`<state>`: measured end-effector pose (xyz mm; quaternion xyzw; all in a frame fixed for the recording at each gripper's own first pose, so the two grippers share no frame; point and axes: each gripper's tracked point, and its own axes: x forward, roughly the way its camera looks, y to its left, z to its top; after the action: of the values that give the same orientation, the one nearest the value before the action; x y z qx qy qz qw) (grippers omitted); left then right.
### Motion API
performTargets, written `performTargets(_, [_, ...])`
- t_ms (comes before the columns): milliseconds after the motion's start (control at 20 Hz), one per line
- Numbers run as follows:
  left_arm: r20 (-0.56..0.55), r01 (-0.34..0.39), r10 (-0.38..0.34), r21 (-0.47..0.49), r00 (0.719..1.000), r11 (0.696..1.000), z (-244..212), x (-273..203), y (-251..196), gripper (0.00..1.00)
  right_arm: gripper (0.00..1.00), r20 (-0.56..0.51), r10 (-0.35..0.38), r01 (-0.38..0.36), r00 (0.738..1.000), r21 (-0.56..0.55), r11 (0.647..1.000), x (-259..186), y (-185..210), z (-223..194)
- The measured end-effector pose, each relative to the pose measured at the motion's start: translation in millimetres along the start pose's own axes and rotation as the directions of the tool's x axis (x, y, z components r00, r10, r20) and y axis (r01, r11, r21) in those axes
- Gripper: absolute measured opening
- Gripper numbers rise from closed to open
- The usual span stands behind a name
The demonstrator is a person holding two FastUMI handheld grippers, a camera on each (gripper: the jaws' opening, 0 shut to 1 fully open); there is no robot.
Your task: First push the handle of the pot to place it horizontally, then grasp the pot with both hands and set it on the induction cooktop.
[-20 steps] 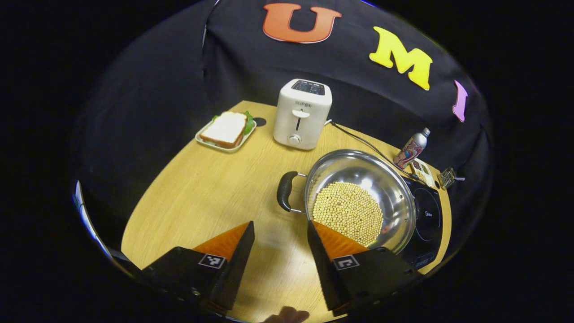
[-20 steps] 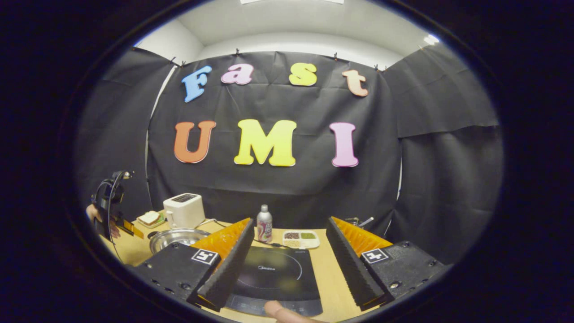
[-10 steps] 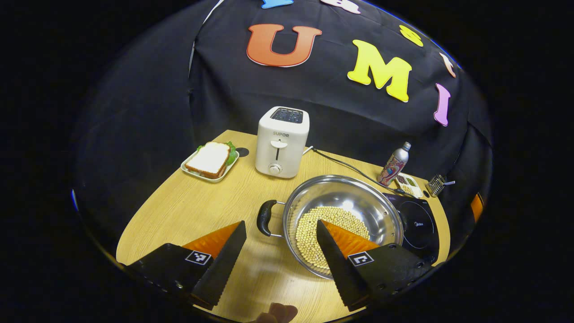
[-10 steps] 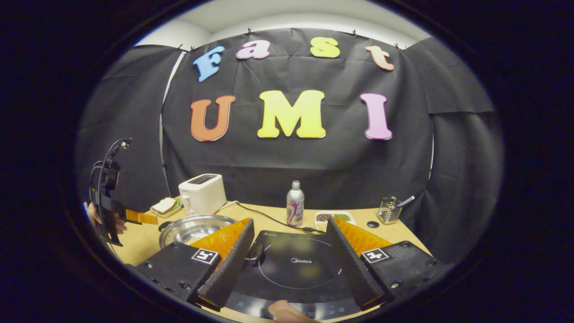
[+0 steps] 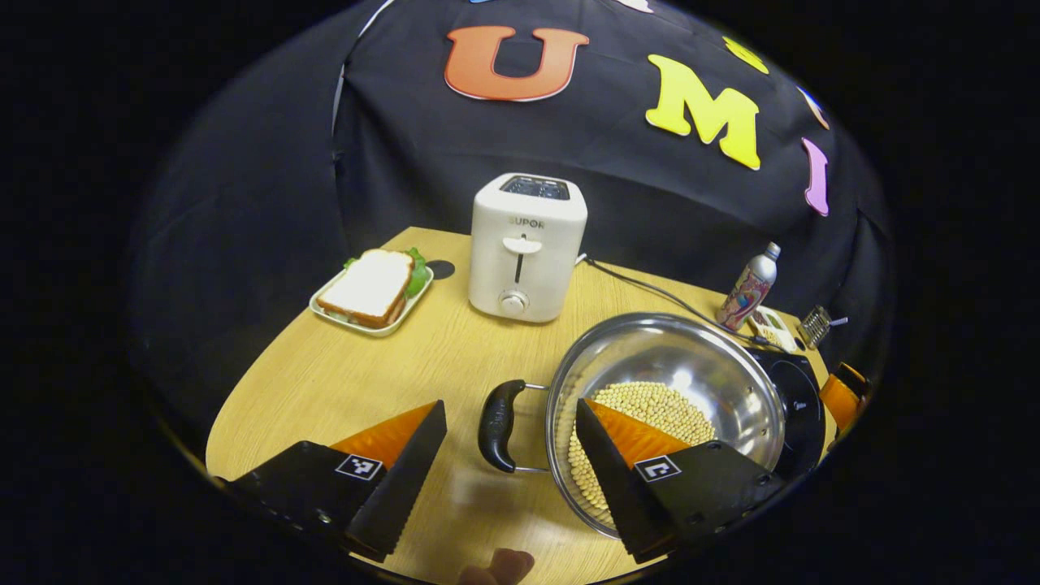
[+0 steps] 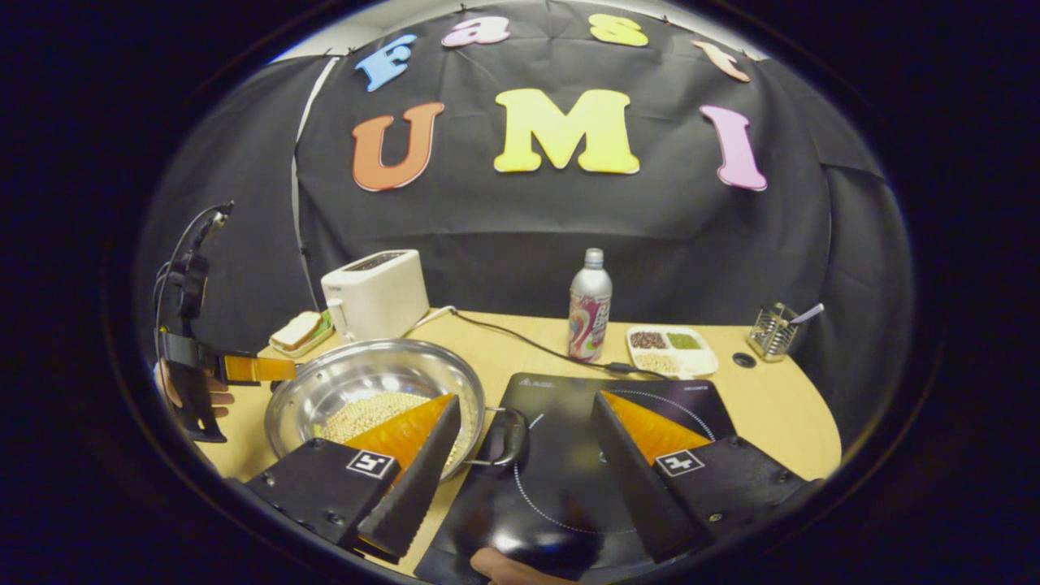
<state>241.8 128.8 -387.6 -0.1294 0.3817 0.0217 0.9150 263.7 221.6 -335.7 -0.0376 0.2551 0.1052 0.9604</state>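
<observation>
A steel pot (image 5: 650,321) holding pale beans stands on the wooden table, its right side over the edge of the black induction cooktop (image 5: 800,406). Its black left handle (image 5: 497,426) lies between the fingers of my open left gripper (image 5: 509,405), untouched. In the right gripper view the pot (image 6: 366,351) is at lower left and its right handle (image 6: 505,436) rests over the cooktop (image 6: 569,479). That handle sits between the fingers of my open right gripper (image 6: 526,400), close to the left finger. The left gripper (image 6: 236,368) and the hand holding it appear beyond the pot.
A white toaster (image 5: 526,248) and a sandwich on a plate (image 5: 370,284) stand behind the pot. Its cable (image 6: 520,341) runs past a bottle (image 6: 589,305). A divided dish (image 6: 670,349) and a wire utensil holder (image 6: 772,331) sit behind the cooktop.
Both grippers have dropped and come in toward the pot. Each handle now lies between an open pair of fingers. The pot itself has not visibly moved.
</observation>
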Motion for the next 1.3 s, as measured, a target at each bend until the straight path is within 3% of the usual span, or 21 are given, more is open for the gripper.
performTargets(350, [-0.006, 0.049, -0.049, 0.027, 0.999, 0.998, 1.1, 18.6, -4.0, 0.92, 0.97, -0.139, -0.019, 0.022, 0.99, 0.022, 1.0, 45.9, 15.7, -35.1])
performTargets(400, [-0.008, 0.056, -0.056, 0.032, 0.998, 0.998, 1.5, 17.8, -5.1, 0.86, 0.97, -0.151, -0.02, 0.025, 0.988, 0.031, 0.999, 49.1, 16.1, -37.5])
performTargets(450, [-0.02, 0.055, -0.054, 0.038, 0.998, 0.998, 0.0, 19.8, -4.5, 0.67, 0.97, -0.162, -0.023, 0.032, 0.987, 0.05, 0.998, 51.6, 14.5, -37.5])
performTargets(550, [-0.057, 0.066, -0.063, 0.057, 0.996, 0.996, -10.0, 22.9, -7.8, 0.68, 0.96, -0.192, -0.002, 0.021, 0.981, 0.099, 0.995, 54.2, 16.6, -42.5])
performTargets(650, [-0.089, 0.047, -0.038, 0.105, 0.995, 0.993, -19.5, 27.9, -4.0, 0.67, 0.87, -0.191, -0.006, 0.028, 0.982, 0.113, 0.993, 57.1, 12.5, -43.8])
performTargets(700, [-0.083, 0.042, -0.033, 0.117, 0.996, 0.992, -19.2, 29.4, -4.5, 0.66, 0.88, -0.219, 0.004, 0.018, 0.976, 0.099, 0.995, 60.8, 14.1, -48.1])
performTargets(750, [-0.082, 0.042, -0.033, 0.12, 0.996, 0.992, -17.3, 29.3, -5.2, 0.66, 0.78, -0.209, -0.005, 0.025, 0.978, 0.092, 0.995, 60.3, 10.5, -43.9])
performTargets(800, [-0.092, 0.048, -0.038, 0.109, 0.995, 0.993, -19.5, 28.3, -5.8, 0.75, 0.67, -0.221, -0.003, 0.021, 0.975, 0.079, 0.997, 62.5, 12.2, -47.5])
performTargets(850, [-0.1, 0.056, -0.046, 0.1, 0.994, 0.993, -19.3, 27.5, -6.4, 0.64, 0.72, -0.228, 0.001, 0.018, 0.974, 0.078, 0.997, 63.2, 11.6, -47.0])
performTargets(900, [-0.11, 0.061, -0.05, 0.096, 0.993, 0.994, -19.6, 28.2, -6.3, 0.72, 0.7, -0.225, 0.001, 0.016, 0.974, 0.076, 0.997, 62.6, 12.0, -46.6])
performTargets(950, [-0.115, 0.063, -0.051, 0.099, 0.992, 0.993, -19.0, 27.9, -6.7, 0.61, 0.64, -0.221, 0.007, 0.01, 0.975, 0.078, 0.997, 60.3, 12.4, -45.7])
performTargets(1000, [-0.115, 0.058, -0.046, 0.104, 0.992, 0.993, -19.7, 27.6, -6.6, 0.7, 0.63, -0.215, 0.016, 0.001, 0.977, 0.081, 0.997, 61.9, 12.6, -45.1])
performTargets(1050, [-0.119, 0.054, -0.04, 0.113, 0.992, 0.992, -19.5, 26.9, -6.7, 0.7, 0.59, -0.21, 0.024, -0.006, 0.977, 0.084, 0.996, 63.2, 12.2, -43.7])
performTargets(1100, [-0.115, 0.052, -0.039, 0.115, 0.993, 0.992, -19.7, 26.3, -7.2, 0.59, 0.57, -0.206, 0.028, -0.01, 0.978, 0.086, 0.996, 63.7, 12.3, -43.7])
performTargets(1300, [-0.124, 0.049, -0.033, 0.128, 0.992, 0.991, -20.1, 20.6, -7.4, 0.59, 0.52, -0.214, 0.042, -0.026, 0.976, 0.08, 0.996, 59.6, 13.2, -43.2])
